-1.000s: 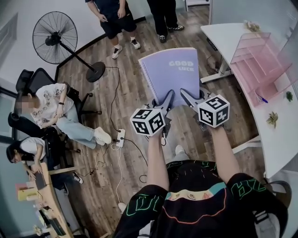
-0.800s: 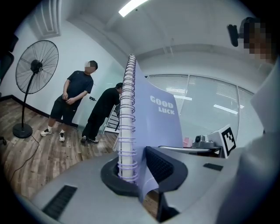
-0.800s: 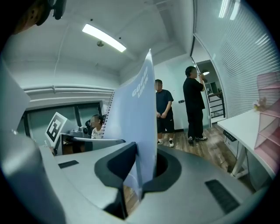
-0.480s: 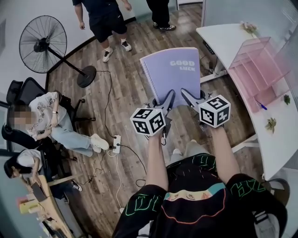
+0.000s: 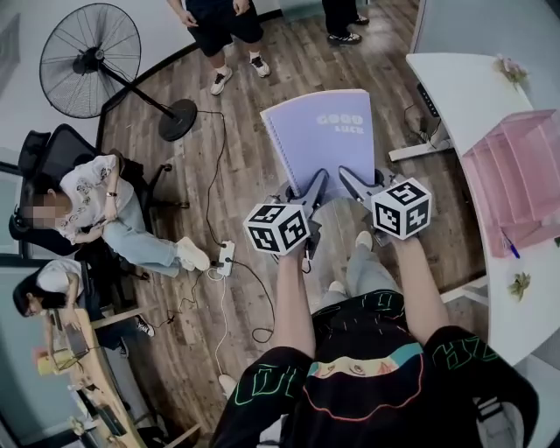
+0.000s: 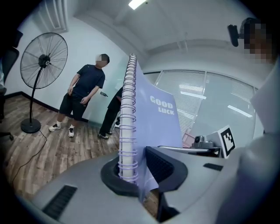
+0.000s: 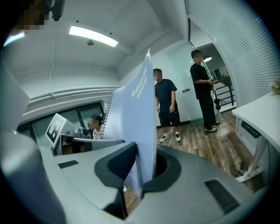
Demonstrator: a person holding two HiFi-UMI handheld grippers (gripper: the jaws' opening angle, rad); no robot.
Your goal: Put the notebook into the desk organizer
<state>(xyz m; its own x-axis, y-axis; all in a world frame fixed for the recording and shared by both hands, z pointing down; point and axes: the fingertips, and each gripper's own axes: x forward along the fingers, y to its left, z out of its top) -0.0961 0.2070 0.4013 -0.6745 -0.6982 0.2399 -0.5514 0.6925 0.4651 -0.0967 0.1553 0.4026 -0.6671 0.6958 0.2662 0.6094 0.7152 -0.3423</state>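
A pedestal fan (image 5: 87,59) stands on the wooden floor (image 5: 254,131), well to the left of the left tongs (image 5: 308,189). A white power strip (image 5: 227,255) lies near them, lower left. Farther left, a seated person (image 5: 105,210) leans back in a black chair (image 5: 52,153). Two standing people (image 5: 223,22) are beyond the tongs. Right of the right tongs (image 5: 357,185), a white table (image 5: 464,96) carries a pen (image 5: 510,248) and a small plant (image 5: 519,284).
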